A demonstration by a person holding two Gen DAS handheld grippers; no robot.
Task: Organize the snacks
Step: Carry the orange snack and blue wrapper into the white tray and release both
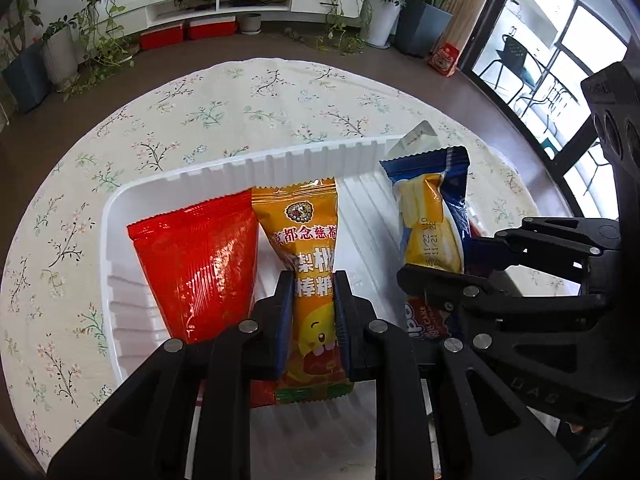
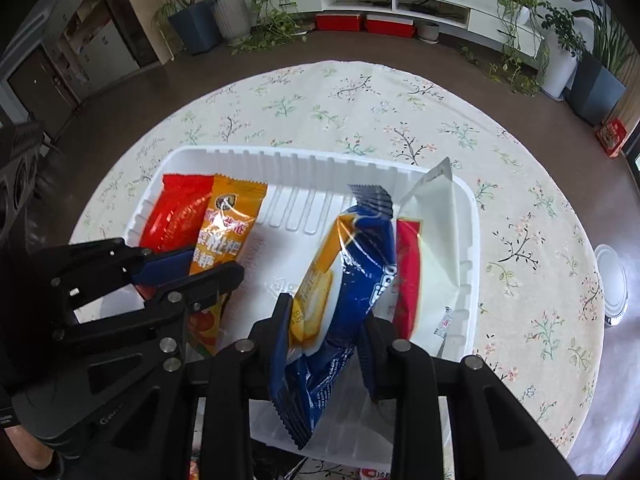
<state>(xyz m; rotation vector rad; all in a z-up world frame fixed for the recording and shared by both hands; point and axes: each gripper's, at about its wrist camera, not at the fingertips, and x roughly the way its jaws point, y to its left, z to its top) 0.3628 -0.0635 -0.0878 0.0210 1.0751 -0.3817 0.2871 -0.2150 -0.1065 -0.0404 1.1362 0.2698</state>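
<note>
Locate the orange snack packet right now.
In the left wrist view, the orange snack packet is clamped in the left gripper over the white tray, right of the red packet.

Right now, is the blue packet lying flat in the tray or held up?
Held up: the right gripper clamps the blue packet, tilted above the white tray.

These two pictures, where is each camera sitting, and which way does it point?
Left wrist view: sits on the left gripper, looking forward along its black fingers, which pinch the orange packet over the white tray.
Right wrist view: sits on the right gripper, looking along its fingers at the blue packet between them.
Shared: both show the tray, red packet, flowered tablecloth, and each other's gripper.
</note>
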